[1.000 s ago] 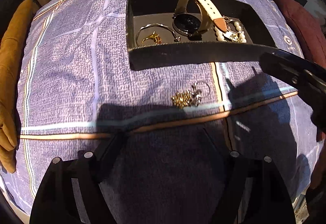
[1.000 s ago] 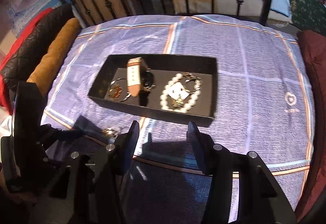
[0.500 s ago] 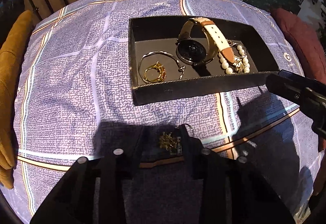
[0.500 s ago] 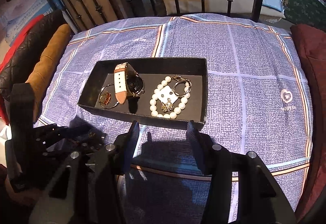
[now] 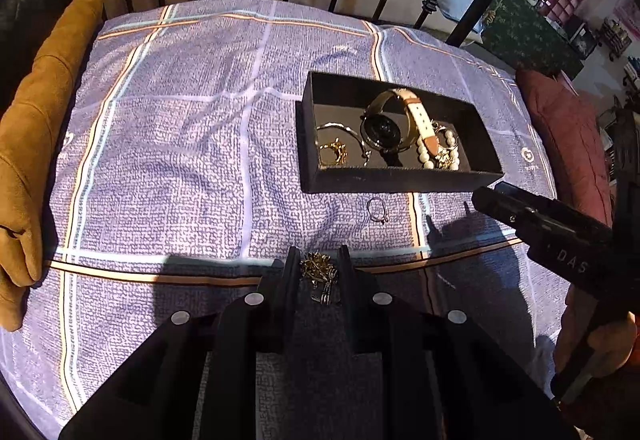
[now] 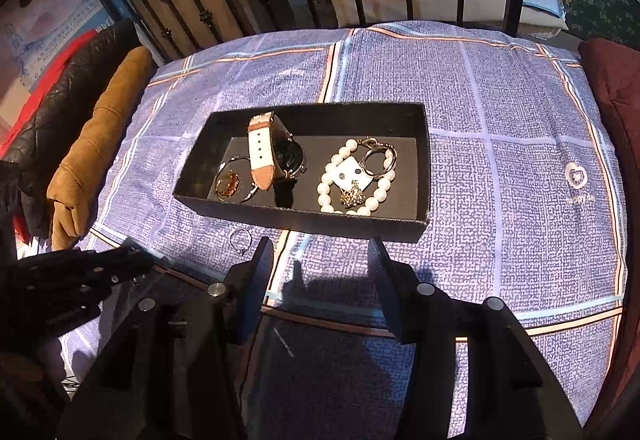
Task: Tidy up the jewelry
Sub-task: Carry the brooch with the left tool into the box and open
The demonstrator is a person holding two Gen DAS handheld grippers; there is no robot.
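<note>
Gold, spiky cluster brooch (image 5: 318, 268) pinched in the just-closed left gripper (image 5: 319, 272), lifted above the purple plaid cloth (image 5: 180, 143). Thin silver ring (image 5: 377, 209) lies just near of the black rectangular tray (image 5: 400, 181) holding other jewelry. Right gripper (image 6: 320, 264) half open, holding nothing.

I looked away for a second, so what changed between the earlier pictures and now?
The left tongs have just closed on the gold brooch and lifted it, leaving a thin ring on the cloth. The right tongs, open, and the black tray stayed put.
</note>
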